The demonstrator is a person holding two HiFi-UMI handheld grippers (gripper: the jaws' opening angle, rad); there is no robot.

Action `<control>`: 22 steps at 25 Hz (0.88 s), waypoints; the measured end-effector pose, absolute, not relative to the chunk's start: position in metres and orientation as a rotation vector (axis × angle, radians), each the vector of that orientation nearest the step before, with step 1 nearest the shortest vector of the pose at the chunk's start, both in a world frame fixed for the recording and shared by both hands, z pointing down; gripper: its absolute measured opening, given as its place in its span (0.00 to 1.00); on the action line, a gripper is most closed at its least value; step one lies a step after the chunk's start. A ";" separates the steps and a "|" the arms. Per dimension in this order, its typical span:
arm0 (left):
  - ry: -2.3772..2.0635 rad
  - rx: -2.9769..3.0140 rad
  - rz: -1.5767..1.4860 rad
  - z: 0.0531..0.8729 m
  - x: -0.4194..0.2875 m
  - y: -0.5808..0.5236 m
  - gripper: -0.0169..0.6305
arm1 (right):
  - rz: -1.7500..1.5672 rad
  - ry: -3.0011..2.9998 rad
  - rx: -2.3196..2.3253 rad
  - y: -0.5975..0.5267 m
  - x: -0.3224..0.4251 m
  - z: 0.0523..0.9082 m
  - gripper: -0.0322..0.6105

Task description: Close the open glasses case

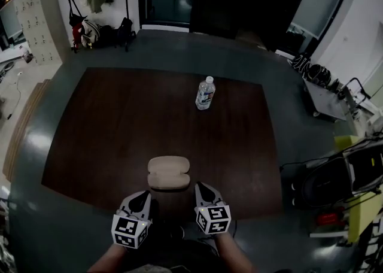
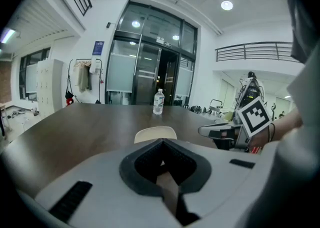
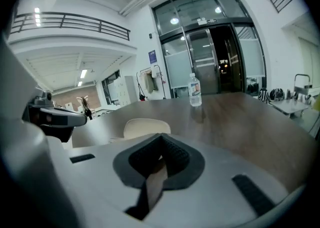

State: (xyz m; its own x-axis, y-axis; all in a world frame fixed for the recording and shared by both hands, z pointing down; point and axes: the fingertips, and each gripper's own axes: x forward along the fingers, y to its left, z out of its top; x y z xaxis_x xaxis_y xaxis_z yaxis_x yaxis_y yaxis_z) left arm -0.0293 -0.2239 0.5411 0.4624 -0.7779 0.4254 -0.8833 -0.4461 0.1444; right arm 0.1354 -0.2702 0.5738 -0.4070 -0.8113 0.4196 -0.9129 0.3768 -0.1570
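— Where is the glasses case (image 1: 169, 173)?

— On the dark wooden table (image 1: 108, 122), close to the near edge, a little left of centre. It lies open: two beige shells, one on the far side and one on the near side, with the seam between them running left to right.

— So its long axis?

— Left to right, across the line of sight. I cannot tell which way the hollow sides face.

— And the grippers?

— Both sit just on the near side of the case, apart from it. The left gripper (image 1: 145, 195) is off its near left corner, the right gripper (image 1: 199, 187) off its near right corner. Each has its jaws brought together at the tips, with nothing between them.

— Anything else on the table?

— A clear water bottle (image 1: 205, 93) stands upright, well beyond the case on the far side.
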 end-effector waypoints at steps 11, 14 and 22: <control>-1.241 2.407 0.568 0.587 -0.029 -0.264 0.02 | 0.624 -2.196 1.516 -0.292 0.120 0.617 0.03; -1.236 2.393 0.590 0.600 -0.030 -0.272 0.02 | 0.648 -2.201 1.508 -0.292 0.117 0.618 0.03; -1.166 2.398 0.604 0.612 -0.027 -0.270 0.02 | 0.661 -2.212 1.539 -0.297 0.121 0.613 0.03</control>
State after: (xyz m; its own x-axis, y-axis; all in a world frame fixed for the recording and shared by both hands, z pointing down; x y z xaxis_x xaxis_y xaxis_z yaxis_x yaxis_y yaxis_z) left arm -0.0274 -0.2696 0.6117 0.5573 -0.6302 0.5407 -0.8053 -0.5689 0.1669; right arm 0.1208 -0.2974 0.6134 -0.3387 -0.7693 0.5417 -0.9404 0.2955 -0.1683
